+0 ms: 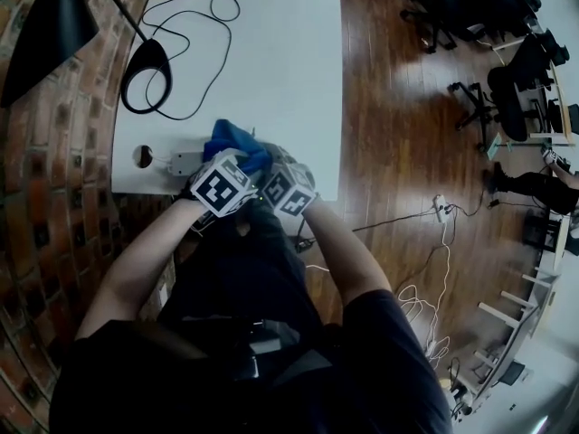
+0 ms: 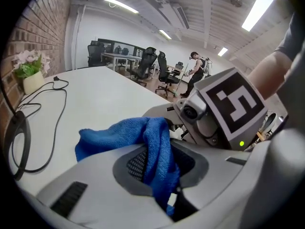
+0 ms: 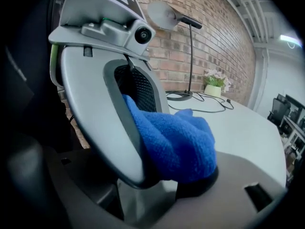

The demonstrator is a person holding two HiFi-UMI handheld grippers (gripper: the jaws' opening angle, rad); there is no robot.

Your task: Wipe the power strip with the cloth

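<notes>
**Head view:** The blue cloth [image 1: 233, 140] sits bunched up on the white table [image 1: 280, 70], close to the near edge. The left gripper [image 1: 233, 165] and the right gripper [image 1: 271, 172] are side by side, and both are at the cloth. The strip [image 1: 187, 162] lies flat on the table, just left of the cloth. Its right end goes under the cloth. Its long side runs left to right. The left gripper is nearer to it, so I think the wipe has to go left, along the strip.

**Left gripper view:** The jaws pinch a fold of the cloth tight. The rest of the cloth spills onto the table in front. The strip does not show here.

**Right gripper view:** The jaws squeeze a thick lump of the cloth. The strip does not show here either.
</notes>
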